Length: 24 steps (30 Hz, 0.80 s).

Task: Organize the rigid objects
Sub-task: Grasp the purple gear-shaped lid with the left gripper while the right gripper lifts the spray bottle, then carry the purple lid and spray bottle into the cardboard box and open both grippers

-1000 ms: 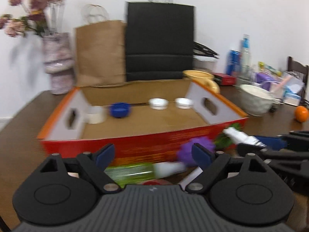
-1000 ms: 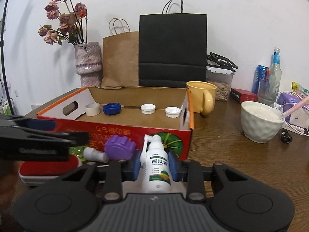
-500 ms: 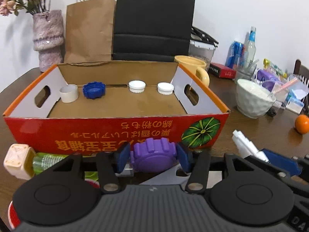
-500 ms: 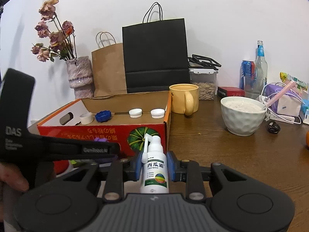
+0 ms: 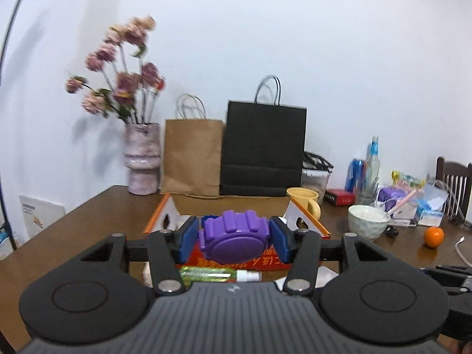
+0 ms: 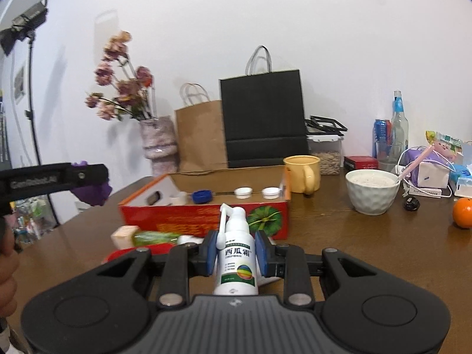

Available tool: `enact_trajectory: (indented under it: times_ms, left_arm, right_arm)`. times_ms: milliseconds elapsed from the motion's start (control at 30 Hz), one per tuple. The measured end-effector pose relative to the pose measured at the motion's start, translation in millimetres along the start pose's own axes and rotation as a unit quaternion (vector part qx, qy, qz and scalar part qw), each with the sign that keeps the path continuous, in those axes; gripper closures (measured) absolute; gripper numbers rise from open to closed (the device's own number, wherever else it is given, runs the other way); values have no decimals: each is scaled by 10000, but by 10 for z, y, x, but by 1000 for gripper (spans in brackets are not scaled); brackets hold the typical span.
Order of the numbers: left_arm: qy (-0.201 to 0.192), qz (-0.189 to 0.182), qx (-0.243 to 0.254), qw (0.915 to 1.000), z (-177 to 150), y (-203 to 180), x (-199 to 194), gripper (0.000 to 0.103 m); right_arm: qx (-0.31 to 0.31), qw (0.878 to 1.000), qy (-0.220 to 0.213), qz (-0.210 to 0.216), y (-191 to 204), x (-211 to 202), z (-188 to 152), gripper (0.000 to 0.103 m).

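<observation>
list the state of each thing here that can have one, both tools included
left tool: shut on the purple cap, lifted off the table
right tool: shut on the white spray bottle, upright, nozzle folded down
cardboard box: open-topped, four loose caps along its back wall
green bottle: lying on its side in front of the box
yellow mug: upright
white bowl: upright, filled
black bag: standing

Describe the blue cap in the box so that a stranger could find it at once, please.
Find the red cardboard box in front of the two paper bags. Four caps lie in a row along its back wall. The blue cap is second from the left, the only coloured one with a ridged edge; the three white caps beside it are plain.
</observation>
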<state>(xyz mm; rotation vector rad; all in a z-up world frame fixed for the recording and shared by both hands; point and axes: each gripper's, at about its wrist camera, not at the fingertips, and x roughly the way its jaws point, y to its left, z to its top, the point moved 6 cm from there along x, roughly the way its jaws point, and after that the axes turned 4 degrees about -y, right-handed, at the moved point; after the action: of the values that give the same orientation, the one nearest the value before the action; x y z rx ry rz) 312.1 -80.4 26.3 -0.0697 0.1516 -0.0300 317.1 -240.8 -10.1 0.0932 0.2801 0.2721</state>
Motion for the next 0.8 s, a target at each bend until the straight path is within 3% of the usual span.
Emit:
enact_trajectory:
  times_ms: [367, 633, 800]
  left_arm:
    - [-222, 56, 140, 9996, -77, 308, -1273, 50]
    - [-625, 16, 82, 9980, -7, 458, -1860, 50]
    - [-701, -38, 93, 9975, 11, 431, -1986, 50]
  right_arm:
    - [-285, 9993, -242, 82, 603, -1013, -167, 76]
    - [-453, 9977, -508, -68, 821, -1524, -175, 76]
    - [-535, 9964, -653, -21, 879, -1685, -143, 76]
